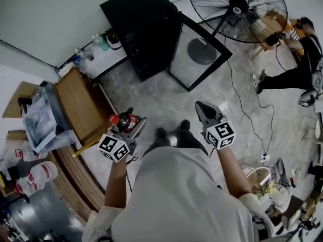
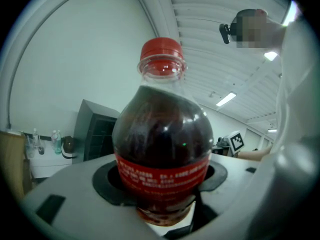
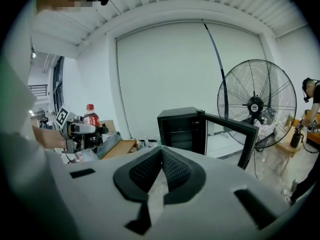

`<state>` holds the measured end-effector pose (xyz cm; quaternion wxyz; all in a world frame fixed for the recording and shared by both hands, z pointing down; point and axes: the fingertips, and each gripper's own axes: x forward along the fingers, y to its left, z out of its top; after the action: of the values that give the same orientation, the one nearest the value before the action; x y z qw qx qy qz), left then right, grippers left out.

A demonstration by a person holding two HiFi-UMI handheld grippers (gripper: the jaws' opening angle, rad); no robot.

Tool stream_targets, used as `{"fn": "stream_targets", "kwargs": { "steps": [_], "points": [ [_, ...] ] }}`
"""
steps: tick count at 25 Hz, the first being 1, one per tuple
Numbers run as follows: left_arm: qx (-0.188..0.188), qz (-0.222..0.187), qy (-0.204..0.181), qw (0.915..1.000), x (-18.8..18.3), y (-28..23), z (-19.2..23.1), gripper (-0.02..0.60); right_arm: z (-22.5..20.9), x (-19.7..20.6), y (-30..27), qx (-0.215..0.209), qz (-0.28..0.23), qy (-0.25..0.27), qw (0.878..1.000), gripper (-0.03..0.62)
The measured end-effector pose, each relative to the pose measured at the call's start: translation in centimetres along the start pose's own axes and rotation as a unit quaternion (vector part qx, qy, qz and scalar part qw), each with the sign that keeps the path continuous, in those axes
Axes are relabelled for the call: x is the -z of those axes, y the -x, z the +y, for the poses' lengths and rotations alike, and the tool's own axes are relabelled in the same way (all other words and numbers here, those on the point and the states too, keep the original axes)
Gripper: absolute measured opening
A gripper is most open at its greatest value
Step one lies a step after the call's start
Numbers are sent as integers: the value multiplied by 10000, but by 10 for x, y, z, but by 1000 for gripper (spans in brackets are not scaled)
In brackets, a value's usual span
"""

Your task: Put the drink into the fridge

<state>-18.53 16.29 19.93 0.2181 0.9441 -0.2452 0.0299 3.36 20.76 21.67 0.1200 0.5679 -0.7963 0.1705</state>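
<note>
A cola bottle [image 2: 161,144] with a red cap and red label stands upright between the jaws of my left gripper [image 2: 162,184], which is shut on its body. The head view shows that gripper [image 1: 127,128] at my lower left with the bottle [image 1: 125,120] in it. The same bottle [image 3: 90,115] shows small at the left of the right gripper view. My right gripper [image 3: 161,171] is shut with nothing in it and is held at my right [image 1: 206,111]. The black fridge [image 1: 149,29] stands ahead with its glass door [image 1: 198,54] swung open.
A wooden table [image 1: 75,105] with a clear box [image 1: 43,117] is at my left. A large floor fan [image 1: 237,9] stands right of the fridge. A person [image 1: 295,69] crouches at the far right, with cables on the floor. A white counter [image 1: 101,54] with small bottles is beside the fridge.
</note>
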Motion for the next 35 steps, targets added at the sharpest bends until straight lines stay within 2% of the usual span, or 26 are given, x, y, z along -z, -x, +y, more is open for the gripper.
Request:
{"fn": "stream_targets", "kwargs": {
  "steps": [5,10,21,29,35],
  "points": [
    [-106,-17,40,9999,-3,-19,6,291,-20,-9,-22,-152,11,127,9998,-3],
    [-372,-67,106,9992,-6,-49,10,291,-52,-20,-47,-432,57,272,9987,-3],
    [-1148,-321,118,9928,-15,-131,21,291,-122,-40,-109,-1384,179,611,9883,-3],
    [-1627,-345,132,9860,-19,-178,37,291,-147,-34,-158,-2011,247,615,9773,-3],
    [-1701,-438,166,9843,-5,-196,59,291,-153,-24,-191,-2148,308,567,9745,-3]
  ]
}}
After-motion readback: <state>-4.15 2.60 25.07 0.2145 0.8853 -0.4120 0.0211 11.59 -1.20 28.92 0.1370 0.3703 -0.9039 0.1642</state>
